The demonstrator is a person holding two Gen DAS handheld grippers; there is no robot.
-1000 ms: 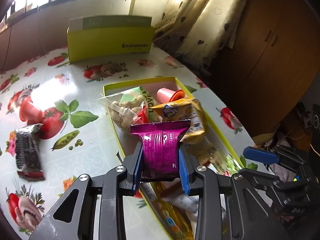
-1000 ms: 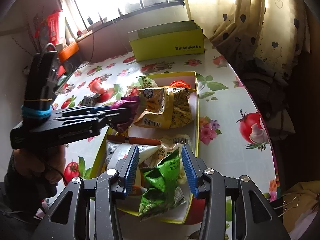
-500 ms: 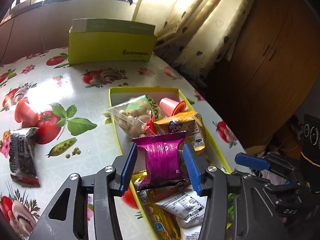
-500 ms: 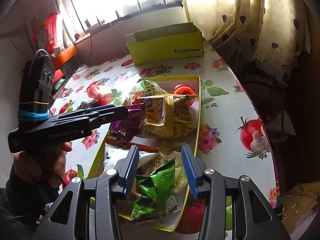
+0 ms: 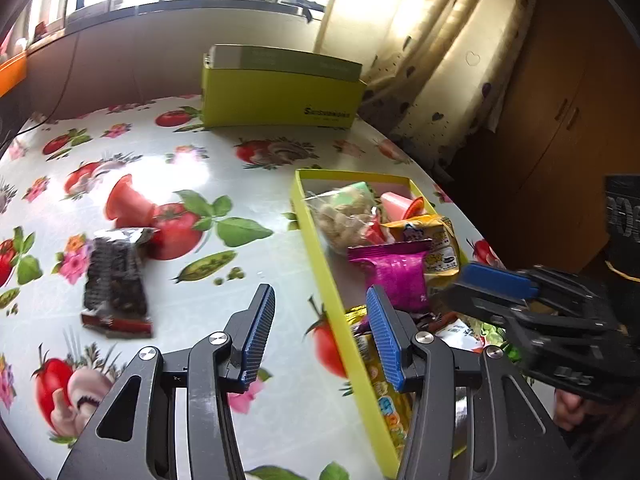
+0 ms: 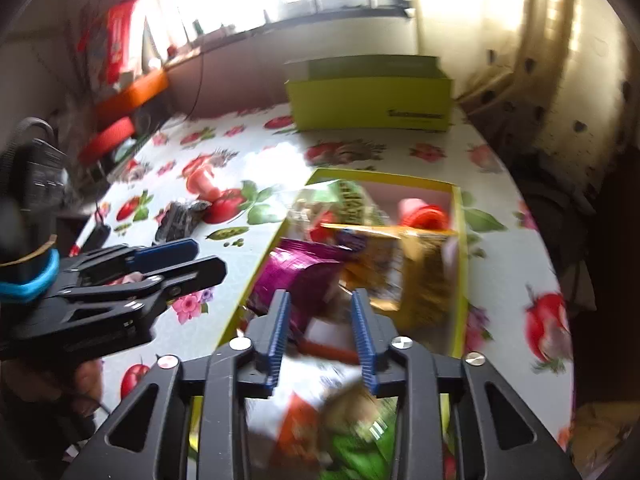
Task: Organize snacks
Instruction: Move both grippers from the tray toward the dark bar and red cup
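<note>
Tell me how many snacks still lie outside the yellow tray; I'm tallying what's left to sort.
2: a dark packet on the table left of the yellow tray, and a pink jelly cup just behind it. Others may lie out of view.

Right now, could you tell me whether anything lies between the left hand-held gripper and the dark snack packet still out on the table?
Nothing visible does. The left hand-held gripper is open over bare tablecloth, and the dark snack packet lies to its left, apart from the yellow tray. A pink cup stands beyond the packet, not between.
</note>
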